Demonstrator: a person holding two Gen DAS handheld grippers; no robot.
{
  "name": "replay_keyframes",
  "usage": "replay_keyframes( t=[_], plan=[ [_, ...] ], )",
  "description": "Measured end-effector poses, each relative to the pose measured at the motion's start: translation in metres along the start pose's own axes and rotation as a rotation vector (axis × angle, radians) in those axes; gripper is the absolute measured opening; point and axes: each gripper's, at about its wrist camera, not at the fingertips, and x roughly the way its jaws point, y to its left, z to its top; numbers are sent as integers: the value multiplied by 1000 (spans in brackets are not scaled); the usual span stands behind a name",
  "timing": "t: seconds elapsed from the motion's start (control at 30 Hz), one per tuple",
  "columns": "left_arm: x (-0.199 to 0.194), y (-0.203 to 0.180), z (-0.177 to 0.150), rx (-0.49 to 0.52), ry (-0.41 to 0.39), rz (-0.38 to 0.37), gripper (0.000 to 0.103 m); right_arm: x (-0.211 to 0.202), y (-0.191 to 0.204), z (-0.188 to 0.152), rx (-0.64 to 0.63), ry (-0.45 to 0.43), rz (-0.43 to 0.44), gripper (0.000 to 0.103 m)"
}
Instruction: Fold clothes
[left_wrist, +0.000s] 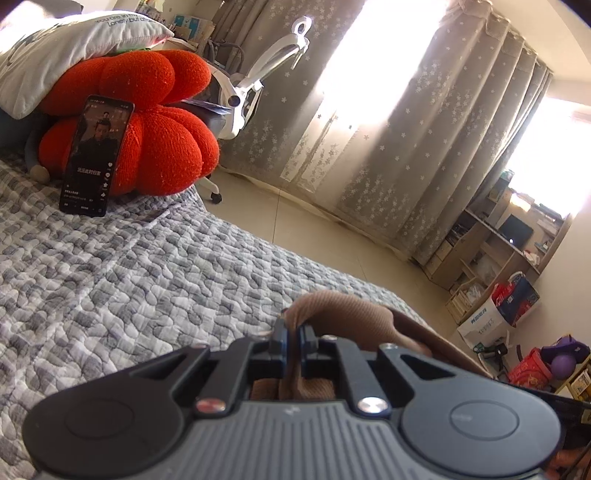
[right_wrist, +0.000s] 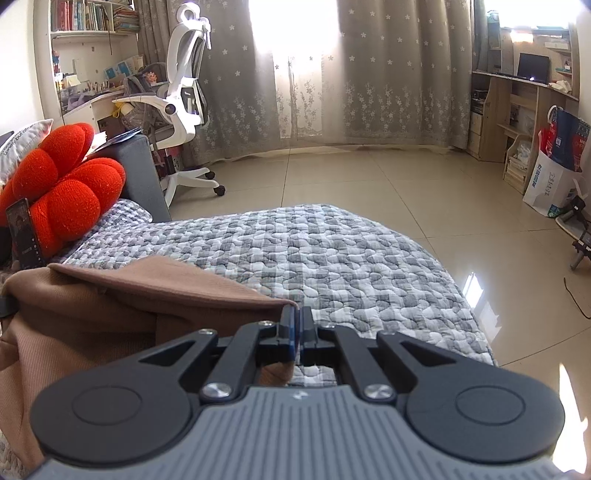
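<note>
Both grippers pinch brown cloth over bed.
Left gripper (left_wrist: 294, 334) clamps a fold of cloth (left_wrist: 343, 314); right gripper (right_wrist: 297, 325) grips cloth (right_wrist: 122, 295) corner, near bed (right_wrist: 332, 251) edge.

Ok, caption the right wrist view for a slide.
Right tongs shut on the corner of a brown ribbed garment over a grey quilted bedspread.

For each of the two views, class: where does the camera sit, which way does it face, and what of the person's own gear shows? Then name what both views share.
Left wrist: sits on the left tongs, facing across the quilted bed toward the curtains; the tongs pinch brown cloth.
Right wrist: sits on the right tongs, facing the bed's far edge and curtains; the tongs clamp the cloth's corner.
Shared: red cushion, phone, white chair, bed, cloth.
</note>
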Motion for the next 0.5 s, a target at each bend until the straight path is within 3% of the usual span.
replay_keyframes(
  t=[0.1,0.13,0.23,0.27,0.4,0.5],
  plan=[
    [2,3,-4,31,25,6,11,3,2,-4,-27,47,25,5],
    [0,3,-4,39,27,2,19,2,4,-5,-41,52,25,13],
    [-8,3,-5,63,41,-20,54,-2,6,-6,-76,69,34,17],
    [-11,3,-5,76,50,-34,59,-4,6,-7,-82,75,41,18],
    [-26,0,-9,140,82,-80,64,-17,8,-10,-117,86,93,42],
    [-34,0,-13,176,111,-110,65,-29,15,-14,-173,80,142,45]
  ],
)
